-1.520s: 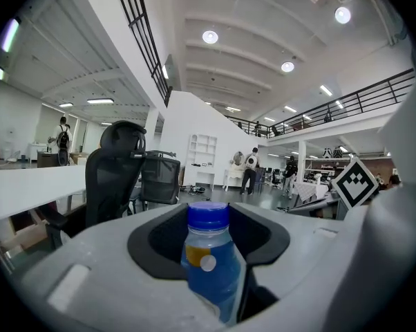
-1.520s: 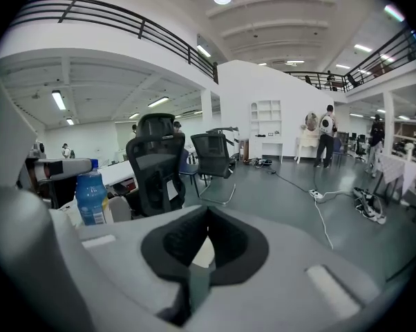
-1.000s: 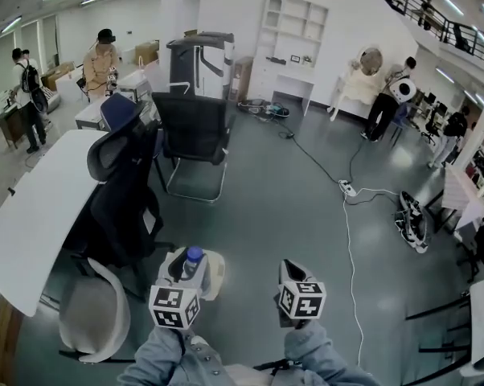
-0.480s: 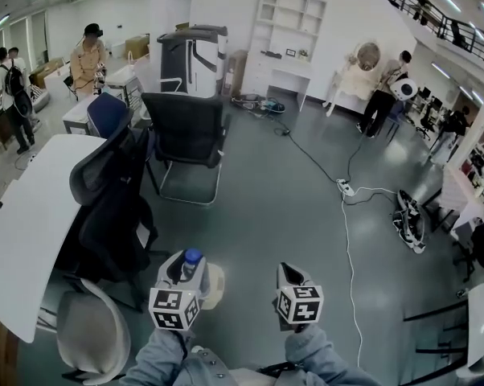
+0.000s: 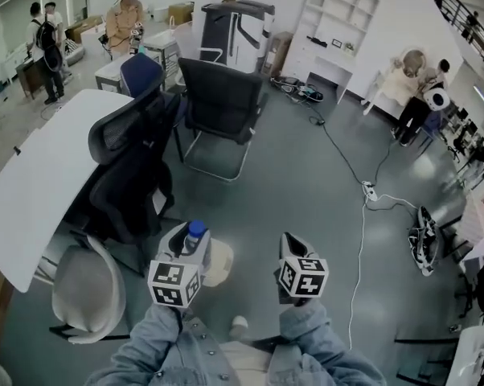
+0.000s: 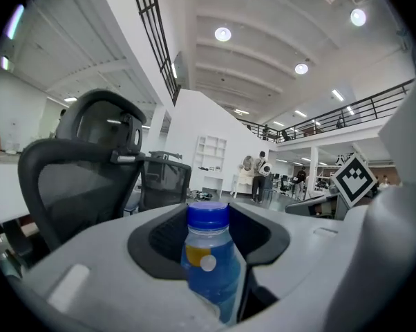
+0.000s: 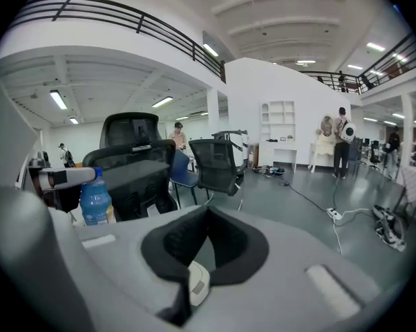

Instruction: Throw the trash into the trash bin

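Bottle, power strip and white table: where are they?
bottle (image 6: 209, 265), left gripper view, on its blue body below the cap.
power strip (image 5: 369, 190), head view, on its white casing on the floor.
white table (image 5: 49, 175), head view, on its bare top.

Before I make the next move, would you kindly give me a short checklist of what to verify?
1. Left gripper shut on the bottle: ok.
2. Bottle capped and upright: ok.
3. Right gripper loaded: a small pale item sits between its shut jaws: ok; what it is, cannot tell.
4. Trash bin located: cannot tell, none clearly in view.
5. Room to walk: not ok on the left, where the office chair stands close.
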### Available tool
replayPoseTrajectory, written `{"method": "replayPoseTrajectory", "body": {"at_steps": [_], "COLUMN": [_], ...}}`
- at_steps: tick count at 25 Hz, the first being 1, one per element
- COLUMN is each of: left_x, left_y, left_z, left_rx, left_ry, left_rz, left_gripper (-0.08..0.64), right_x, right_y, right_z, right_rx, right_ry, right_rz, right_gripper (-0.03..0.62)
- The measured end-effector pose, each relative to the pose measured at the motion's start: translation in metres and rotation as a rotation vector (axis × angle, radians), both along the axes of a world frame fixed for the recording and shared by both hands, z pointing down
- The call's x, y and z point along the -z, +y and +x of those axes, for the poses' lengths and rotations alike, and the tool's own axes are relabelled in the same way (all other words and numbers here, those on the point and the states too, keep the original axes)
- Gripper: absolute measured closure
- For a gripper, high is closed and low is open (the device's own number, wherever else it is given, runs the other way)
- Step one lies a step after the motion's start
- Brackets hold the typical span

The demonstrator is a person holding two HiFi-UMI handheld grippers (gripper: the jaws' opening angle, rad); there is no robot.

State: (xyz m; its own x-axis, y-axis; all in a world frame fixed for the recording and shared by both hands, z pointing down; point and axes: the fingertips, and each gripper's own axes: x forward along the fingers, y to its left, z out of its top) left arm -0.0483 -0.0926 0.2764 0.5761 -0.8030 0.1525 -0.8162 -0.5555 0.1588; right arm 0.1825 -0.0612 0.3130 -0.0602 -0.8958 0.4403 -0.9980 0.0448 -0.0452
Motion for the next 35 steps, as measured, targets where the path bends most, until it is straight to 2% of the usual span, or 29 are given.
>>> {"method": "replayPoseTrajectory", "body": {"at_steps": [4, 16, 27, 30, 35], "left_x": [0.016, 0.005, -0.008, -0.018, -0.055], "left_y": [-0.005, -0.009, -0.007, -0.002, 0.011], "left_z": [-0.019, -0.056, -0.063, -0.068, -0.074], "left_rx": [0.076, 0.236, 0.326, 0.349, 0.379], "left_ry": [-0.015, -0.017, -0.036, -0.050, -0.073], "left_rz": [0.042, 0.017, -0.017, -0.038, -0.121], "left_gripper": [0.368, 0.368, 0.368, 0.368, 0.368], "right_x": [0.017, 0.006, -0.002, -0.012, -0.048], "right_y": [-0.027, -0.061, -0.083, -0.088, -0.090], "right_z": [-0.016, -0.036, -0.049, -0.054, -0.054], "right_rx": [0.080, 0.222, 0.326, 0.356, 0.388], "right_ry": [0.019, 0.044, 0.043, 0.034, 0.023], "right_rz": [0.038, 0.013, -0.007, -0.022, -0.076], "right_gripper": [0.589, 0.589, 0.589, 0.589, 0.589]}}
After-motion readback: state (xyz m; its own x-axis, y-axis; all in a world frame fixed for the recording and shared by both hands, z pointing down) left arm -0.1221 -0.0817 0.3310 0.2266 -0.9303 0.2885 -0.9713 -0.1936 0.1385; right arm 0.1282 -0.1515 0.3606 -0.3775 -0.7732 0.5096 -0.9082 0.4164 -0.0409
